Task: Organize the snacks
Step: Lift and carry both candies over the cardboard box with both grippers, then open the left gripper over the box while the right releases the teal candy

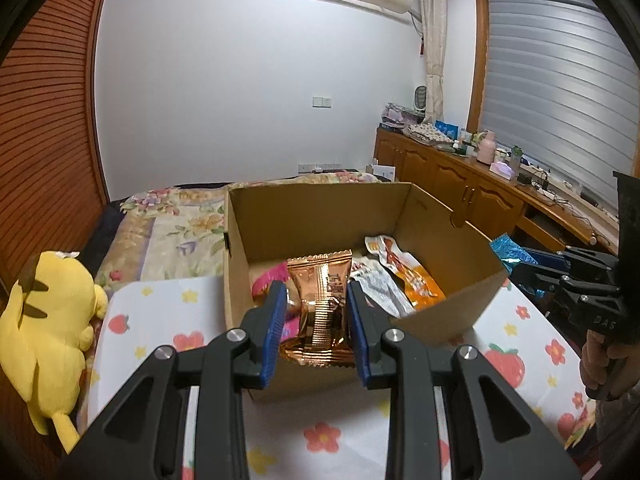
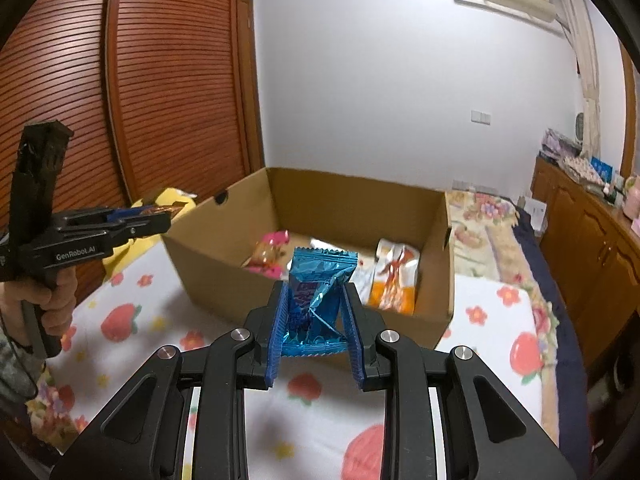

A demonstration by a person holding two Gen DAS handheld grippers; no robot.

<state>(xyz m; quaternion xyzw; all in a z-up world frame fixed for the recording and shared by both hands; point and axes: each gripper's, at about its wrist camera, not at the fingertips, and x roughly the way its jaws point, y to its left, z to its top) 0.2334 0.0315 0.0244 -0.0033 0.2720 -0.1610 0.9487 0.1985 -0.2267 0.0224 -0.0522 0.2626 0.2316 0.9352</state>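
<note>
1. My left gripper [image 1: 317, 322] has its jaws pinching a copper-brown snack packet [image 1: 320, 308], held upright in front of the near wall of the cardboard box [image 1: 320, 208]; the packet's lower edge hides part of that wall.
2. My right gripper [image 2: 314, 322] has its jaws pinching a crumpled blue snack packet [image 2: 316, 300], also held just short of the box and above the strawberry-print cloth [image 2: 132, 320].
3. Inside the box I count a pink packet [image 2: 272, 256], a white packet [image 1: 380, 284] and an orange-and-white packet [image 2: 394, 280]. The pink one is half hidden behind my jaws in the left view and blurred in the right, so its print is unreadable.
4. The box sits on the cloth, which covers the near part of a bed with a floral quilt [image 1: 180, 220].
5. One yellow plush toy [image 1: 52, 328] lies at the left edge of the cloth.
6. In the right view, a hand [image 2: 52, 300] grips the left gripper's handle; the arm is cut off by the frame.
7. The wooden cabinet [image 1: 460, 184] by the window carries many small items, too small to count.
</note>
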